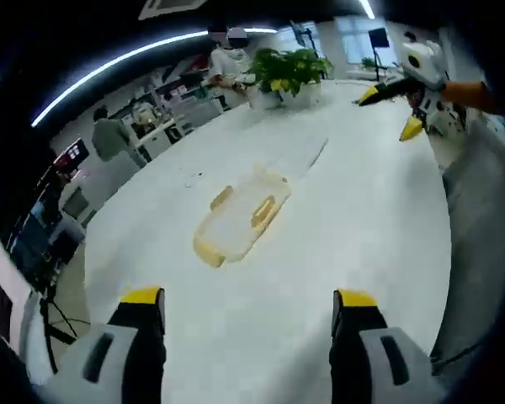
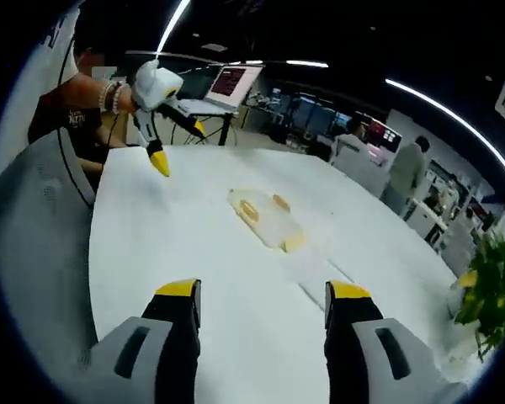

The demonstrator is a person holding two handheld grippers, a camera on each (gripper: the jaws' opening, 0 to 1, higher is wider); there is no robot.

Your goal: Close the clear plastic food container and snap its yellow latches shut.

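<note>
container (image 1: 236, 220) lies on table (image 1: 362, 227), both grippers apart above it.

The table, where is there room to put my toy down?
The white table is bare between the left tool and the clear container, and to the container's right. In the right gripper view, bare stretch lies before the right tool. Busier by the plant.

Food container (image 1: 238, 220) lies mid-table (image 1: 353, 244), straight ahead at 12 o'clock of the left gripper (image 1: 249, 310), w/ potted plants (image 1: 293, 74) beyond it at the table's far edge, approx 12–1 o'clock. Right gripper (image 1: 387, 111) hangs over the table at 2 o'clock, well apart from container. In the right gripper view, container (image 2: 265, 219) sits at 12 o'clock of the right gripper (image 2: 263, 305), left gripper (image 2: 178, 145) at 10–11 o'clock.
</note>
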